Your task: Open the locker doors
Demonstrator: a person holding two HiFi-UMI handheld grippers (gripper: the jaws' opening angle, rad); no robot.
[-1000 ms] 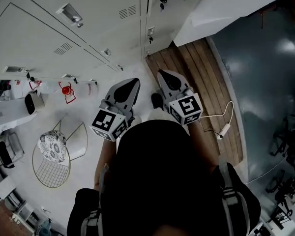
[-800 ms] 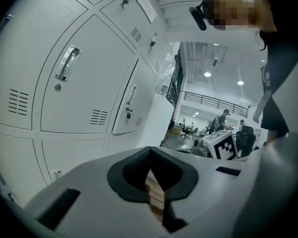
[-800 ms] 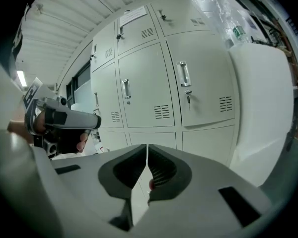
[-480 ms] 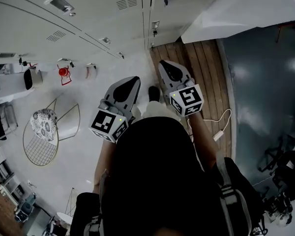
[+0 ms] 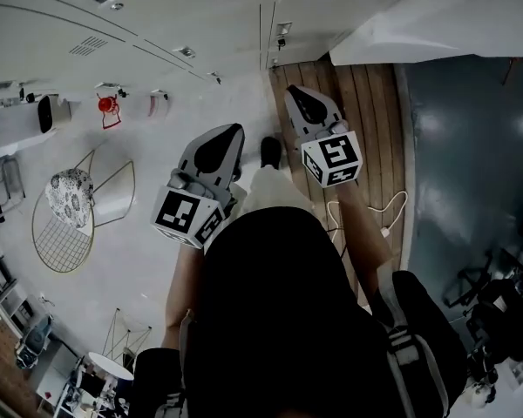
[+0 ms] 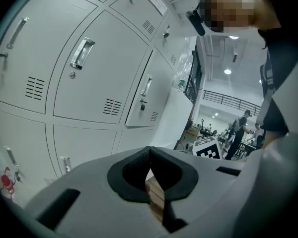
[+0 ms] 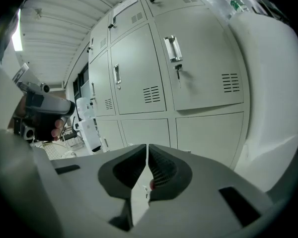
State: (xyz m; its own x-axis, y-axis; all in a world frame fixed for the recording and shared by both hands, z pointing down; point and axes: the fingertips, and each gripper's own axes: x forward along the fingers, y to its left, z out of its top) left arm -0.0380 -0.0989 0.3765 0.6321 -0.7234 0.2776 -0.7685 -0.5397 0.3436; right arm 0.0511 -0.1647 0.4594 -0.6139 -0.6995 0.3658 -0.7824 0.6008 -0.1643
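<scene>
Lockers (image 5: 157, 7): a grey bank along the top of the head view, directly ahead of me. In the left gripper view the lockers (image 6: 64, 83) fill the left side, and each door carries a chrome pull handle (image 6: 82, 53) with a vent slot under it. In the right gripper view the lockers (image 7: 188, 63) stand square ahead, with a key (image 7: 178, 72) hanging in the lock below one handle (image 7: 171, 47). I cannot tell whether any door is ajar.

Left tongs (image 5: 234, 131) (image 6: 150, 155): tips together, closed, nothing between them. Only wooden floor shows through the gap lower down. They are clear of the lockers and touch nothing.

Right tongs (image 5: 294, 91) (image 7: 147, 155): closed to a thin slit and empty. They point at the lower doors and are also apart from them.

Surroundings:
- A wooden floor strip (image 5: 357, 103) runs under the right tongs.
- A white cable (image 5: 379, 216) lies on that strip.
- A large white wrapped block (image 5: 436, 16) stands just right of the lockers.
- A wire chair with a patterned cushion (image 5: 65, 225) sits well off to the left.
- A red item (image 5: 107, 107) is at the foot of the lockers.
- People (image 6: 238, 133) stand far back in the hall.
</scene>
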